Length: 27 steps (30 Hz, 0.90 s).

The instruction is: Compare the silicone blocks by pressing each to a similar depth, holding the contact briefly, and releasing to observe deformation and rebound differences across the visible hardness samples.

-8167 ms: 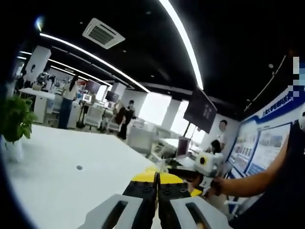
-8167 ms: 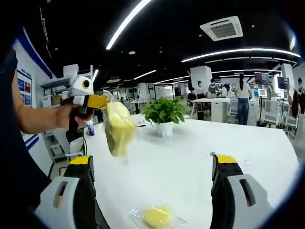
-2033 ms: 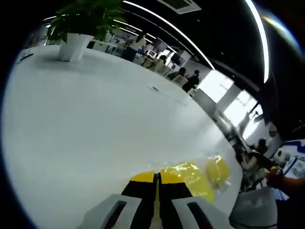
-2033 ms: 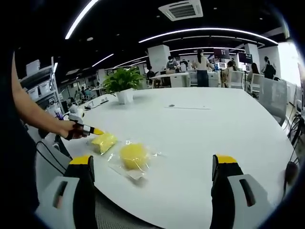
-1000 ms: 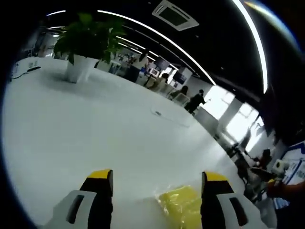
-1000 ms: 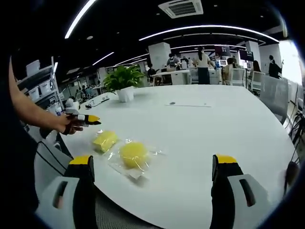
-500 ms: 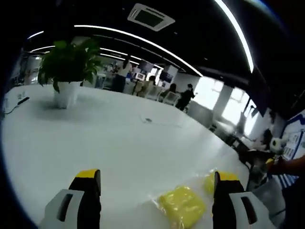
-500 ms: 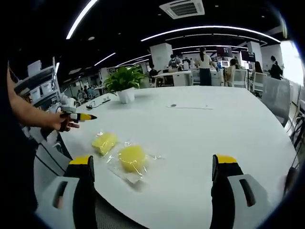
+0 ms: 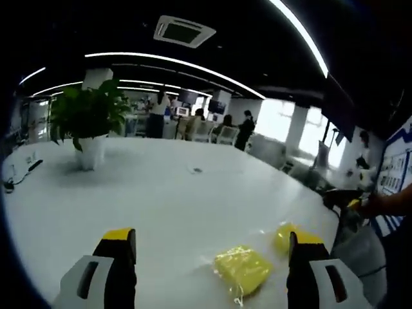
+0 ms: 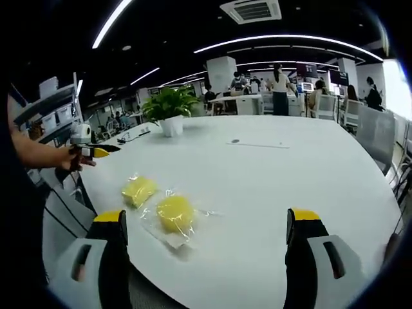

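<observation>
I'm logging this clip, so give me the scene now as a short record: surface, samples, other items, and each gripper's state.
surface: white table
samples: two yellow blocks in clear bags, lying side by side on the table; square block, round block
contact: neither block touched by a gripper
left gripper: open, jaws either side of the square block in view, above the table
right gripper: open, holding nothing
other items: potted plant farther back on the table

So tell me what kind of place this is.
Probably an open-plan office or lab. A large white table holds a potted plant, people stand at desks beyond it, and light strips and a ceiling air-conditioning vent run overhead.
</observation>
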Tool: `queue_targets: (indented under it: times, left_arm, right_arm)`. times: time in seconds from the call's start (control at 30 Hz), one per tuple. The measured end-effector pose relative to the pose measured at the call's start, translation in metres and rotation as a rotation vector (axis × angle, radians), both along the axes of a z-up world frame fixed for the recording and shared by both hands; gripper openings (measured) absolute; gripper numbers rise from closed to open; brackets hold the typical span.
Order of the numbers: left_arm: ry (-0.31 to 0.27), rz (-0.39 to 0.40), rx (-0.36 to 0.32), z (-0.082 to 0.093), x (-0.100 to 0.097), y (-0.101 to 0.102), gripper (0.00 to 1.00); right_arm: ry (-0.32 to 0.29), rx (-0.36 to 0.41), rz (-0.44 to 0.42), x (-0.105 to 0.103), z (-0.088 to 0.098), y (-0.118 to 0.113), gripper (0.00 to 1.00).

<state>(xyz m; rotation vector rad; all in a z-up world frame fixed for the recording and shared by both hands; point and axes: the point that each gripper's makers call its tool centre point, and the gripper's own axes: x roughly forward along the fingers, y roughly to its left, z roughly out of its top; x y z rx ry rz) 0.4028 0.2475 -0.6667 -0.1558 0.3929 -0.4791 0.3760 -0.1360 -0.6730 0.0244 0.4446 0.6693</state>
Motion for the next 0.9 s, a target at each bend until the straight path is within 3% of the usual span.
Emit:
queue_targets:
  times: [0.27, 0.47, 0.9]
  left_arm:
    - [-0.043, 0.004, 0.009, 0.020, -0.010, -0.001, 1.00]
    - [-0.040, -0.013, 0.038, 0.016, -0.020, -0.006, 1.00]
    - [-0.046, 0.003, 0.029, 0.024, -0.026, -0.003, 1.00]
  right_arm:
    - [-0.005, 0.011, 0.013, 0.001, 0.003, 0.005, 0.96]
    - [-0.007, 0.012, 0.022, 0.002, 0.003, 0.006, 0.96]
    - [-0.019, 0.009, 0.031, 0.002, 0.005, 0.005, 0.96]
